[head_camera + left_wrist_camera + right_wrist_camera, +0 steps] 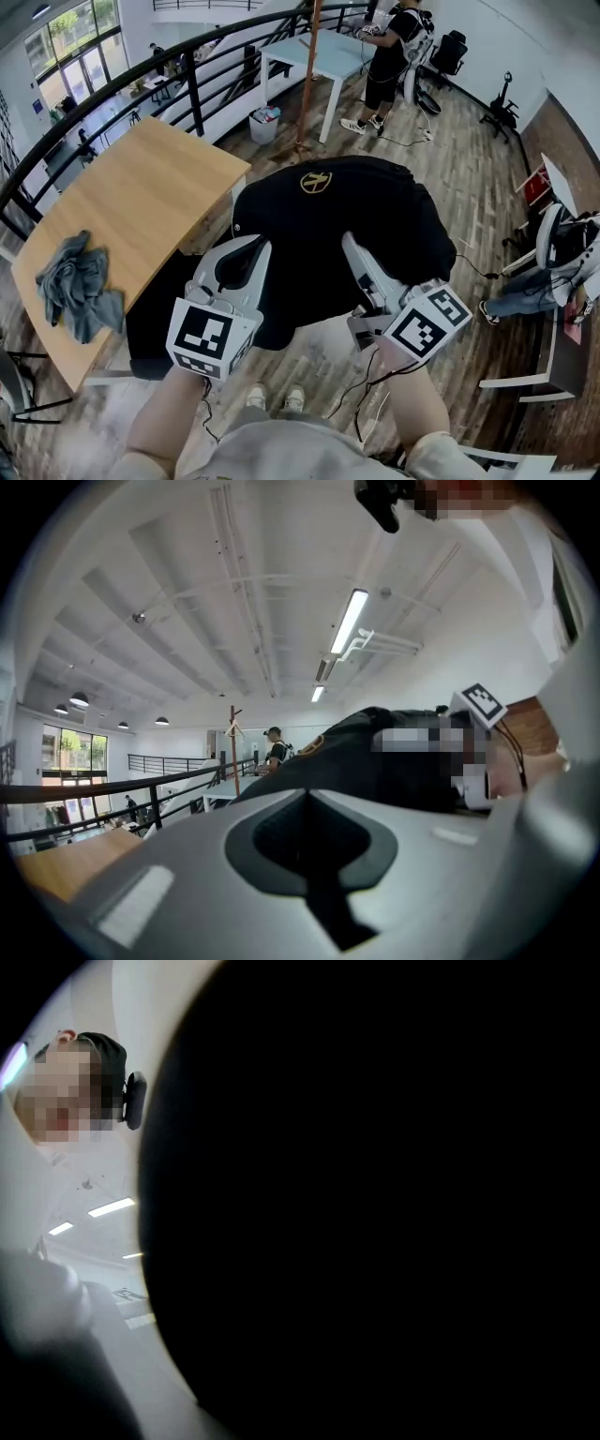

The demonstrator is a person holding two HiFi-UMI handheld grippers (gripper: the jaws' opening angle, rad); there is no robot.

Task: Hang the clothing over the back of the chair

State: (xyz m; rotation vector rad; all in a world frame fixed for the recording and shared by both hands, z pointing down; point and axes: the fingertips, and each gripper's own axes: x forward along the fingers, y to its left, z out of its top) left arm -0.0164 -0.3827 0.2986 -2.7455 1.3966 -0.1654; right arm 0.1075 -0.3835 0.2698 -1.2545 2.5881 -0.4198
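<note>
In the head view a black garment point(347, 211) with a gold emblem point(315, 182) hangs spread in the air between both grippers. My left gripper point(251, 246) meets its near left edge, jaws closed with dark cloth in the slot between them. My right gripper point(352, 242) reaches into the near right part of the cloth. In the left gripper view the garment point(375, 752) lies just past the closed grey jaws point(305, 799). Black cloth point(375, 1204) fills most of the right gripper view and hides those jaws. A dark shape point(150, 323) sits below the table's edge; I cannot tell whether it is the chair.
A wooden table point(141, 187) stands at the left with a crumpled grey cloth point(80, 286) on it. A black railing point(187, 66) curves behind it. Farther off a person point(386, 52) stands at a white table point(314, 52). Chairs and a seated person point(548, 272) are at the right.
</note>
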